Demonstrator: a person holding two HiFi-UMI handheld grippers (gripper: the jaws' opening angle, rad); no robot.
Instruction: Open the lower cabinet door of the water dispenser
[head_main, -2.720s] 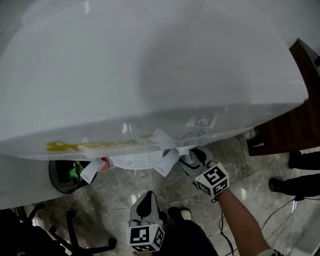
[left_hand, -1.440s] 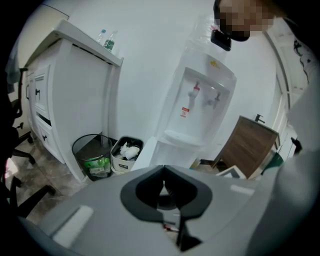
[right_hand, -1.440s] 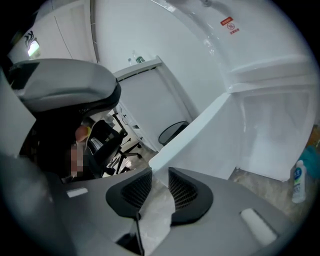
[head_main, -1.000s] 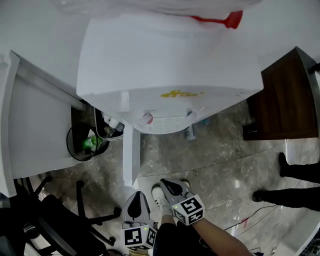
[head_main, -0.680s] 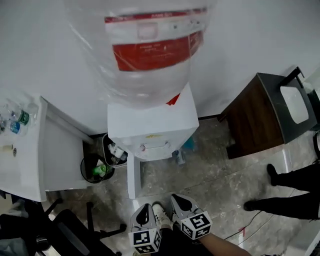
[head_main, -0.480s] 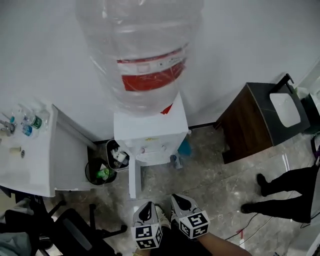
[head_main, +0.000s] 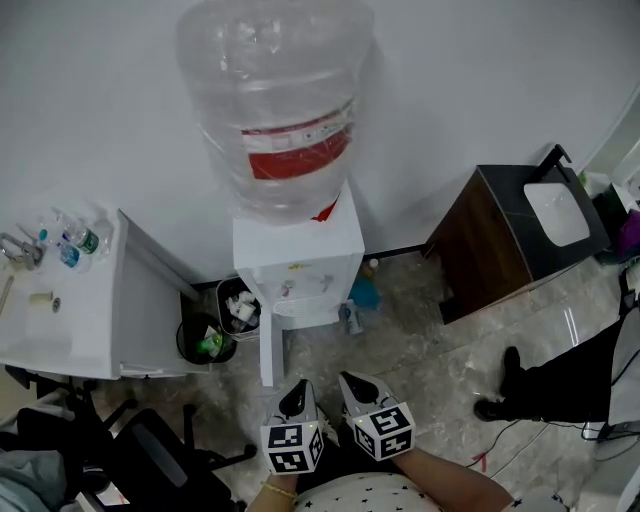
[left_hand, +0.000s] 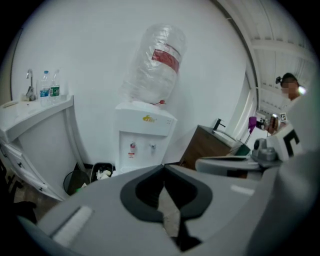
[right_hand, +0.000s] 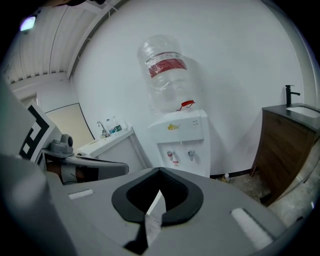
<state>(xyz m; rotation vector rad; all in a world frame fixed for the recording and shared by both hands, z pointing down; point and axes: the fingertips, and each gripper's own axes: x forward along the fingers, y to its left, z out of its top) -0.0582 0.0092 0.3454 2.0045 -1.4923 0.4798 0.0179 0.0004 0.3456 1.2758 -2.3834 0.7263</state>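
The left gripper (head_main: 298, 388) and the right gripper (head_main: 347, 380) both have their jaws closed on nothing, well apart from the water dispenser (head_main: 298, 250); its lower cabinet door (head_main: 269, 350) already stands swung out toward them. The door looks a light, stiff, smooth panel; its free edge seems the best hold for 1 gripper.

Both sets of tongs sat side by side at the bottom middle of the head view, almost touching, with the tips aimed up-frame. The left tongs (head_main: 297, 393) had their jaws pressed together with nothing in them, and the right tongs (head_main: 349, 384) were the same. The right forearm (head_main: 455, 487) ran off toward the lower right corner.
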